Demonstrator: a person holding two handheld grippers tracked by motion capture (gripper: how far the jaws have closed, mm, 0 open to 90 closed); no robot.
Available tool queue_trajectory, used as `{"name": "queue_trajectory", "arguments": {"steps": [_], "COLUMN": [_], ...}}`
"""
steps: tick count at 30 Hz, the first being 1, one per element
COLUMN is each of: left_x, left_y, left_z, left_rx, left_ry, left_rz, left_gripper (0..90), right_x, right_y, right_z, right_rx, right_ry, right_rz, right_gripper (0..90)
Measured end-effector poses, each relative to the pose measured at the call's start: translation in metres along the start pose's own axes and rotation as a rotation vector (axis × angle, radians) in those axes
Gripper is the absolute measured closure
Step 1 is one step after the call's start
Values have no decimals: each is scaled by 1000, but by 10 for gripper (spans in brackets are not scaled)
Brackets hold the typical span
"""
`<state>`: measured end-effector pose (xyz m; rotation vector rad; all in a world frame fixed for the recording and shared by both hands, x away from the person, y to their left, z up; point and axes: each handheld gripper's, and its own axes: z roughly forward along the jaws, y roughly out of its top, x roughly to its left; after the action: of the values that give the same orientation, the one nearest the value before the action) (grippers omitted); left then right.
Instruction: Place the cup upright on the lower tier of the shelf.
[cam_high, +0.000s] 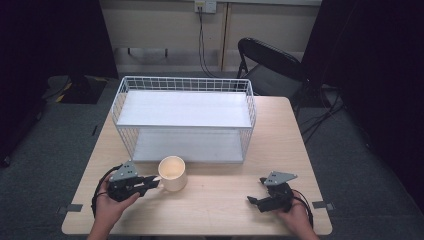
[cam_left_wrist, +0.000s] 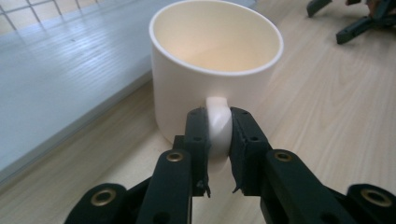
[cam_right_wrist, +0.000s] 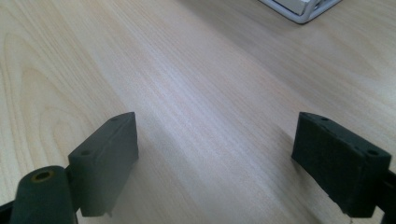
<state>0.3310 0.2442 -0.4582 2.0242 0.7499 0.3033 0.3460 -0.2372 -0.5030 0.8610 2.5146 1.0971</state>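
A cream mug (cam_high: 173, 173) stands upright on the wooden table (cam_high: 215, 205), just in front of the wire rack. My left gripper (cam_high: 151, 183) is at the mug's left, shut on its handle (cam_left_wrist: 218, 122); both black pads press the handle's sides, and the mug (cam_left_wrist: 215, 65) looks empty. My right gripper (cam_high: 255, 194) rests low at the table's front right, held by a hand. Its jaws stand wide apart over bare wood (cam_right_wrist: 215, 135) with nothing between them.
A white wire rack (cam_high: 185, 117) with two white shelves takes up the table's back half, its front edge close behind the mug. A black folding chair (cam_high: 272, 65) stands behind the table at the right. Bare wood lies between the two grippers.
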Motion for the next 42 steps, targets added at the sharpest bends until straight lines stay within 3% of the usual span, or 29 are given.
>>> {"name": "queue_trajectory", "arguments": {"steps": [1, 5, 12, 24, 42], "left_x": [-1, -3, -7, -3, -7], "left_y": [0, 2, 4, 3, 14], "left_z": [1, 5, 5, -8, -20], "left_rx": [0, -9, 0, -14, -36], "left_ry": [19, 22, 45, 78, 102], "left_rz": [7, 41, 58, -8, -38], "left_gripper": [737, 708, 796, 800, 801], "right_x": [0, 0, 0, 0, 0], "right_y": [0, 0, 0, 0, 0], "right_z": [0, 0, 0, 0, 0], "right_rx": [0, 0, -2, 0, -1], "right_ry": [0, 0, 0, 0, 0], "right_rz": [0, 0, 0, 0, 1], "right_gripper": [137, 137, 137, 137, 138]}}
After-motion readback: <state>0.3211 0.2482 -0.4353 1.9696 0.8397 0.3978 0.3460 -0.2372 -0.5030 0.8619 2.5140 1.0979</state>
